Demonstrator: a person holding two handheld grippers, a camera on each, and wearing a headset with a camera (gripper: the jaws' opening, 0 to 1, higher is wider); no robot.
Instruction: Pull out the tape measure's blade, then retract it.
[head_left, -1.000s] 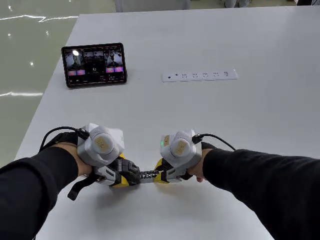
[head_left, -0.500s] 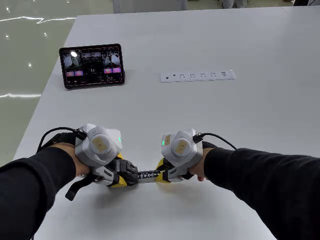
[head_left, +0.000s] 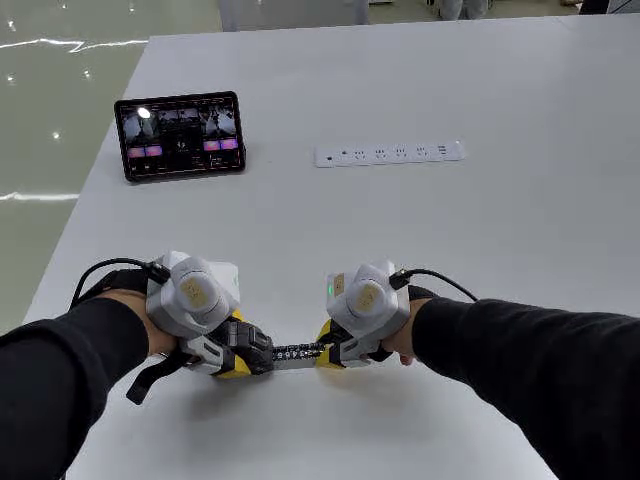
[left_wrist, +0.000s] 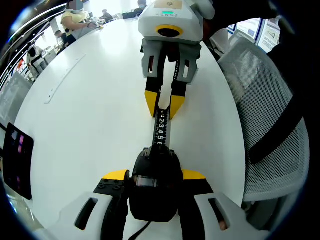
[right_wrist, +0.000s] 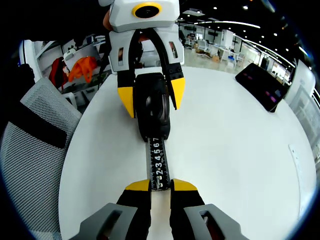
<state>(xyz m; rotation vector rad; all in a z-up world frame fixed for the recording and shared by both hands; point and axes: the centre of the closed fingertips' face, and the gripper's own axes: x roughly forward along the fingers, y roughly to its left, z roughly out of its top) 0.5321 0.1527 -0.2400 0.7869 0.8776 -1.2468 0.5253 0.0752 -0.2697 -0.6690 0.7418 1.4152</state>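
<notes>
Now my left hand-held gripper (left_wrist: 154, 176) clamps the rigid black tape measure case (right_wrist: 152, 107) low over the table's (head_left: 400, 250) near edge, and my right hand-held gripper (right_wrist: 161, 186) pinches the short exposed blade (right_wrist: 156, 157) by its tip, thin springy steel likely to slip.

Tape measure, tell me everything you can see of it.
The tape measure has a black, rubbery-looking case clamped between the left gripper's yellow-tipped jaws, on or just over the white table. Its black blade with white numerals is pulled out a short way, running straight to the right gripper, which pinches its end.
</notes>
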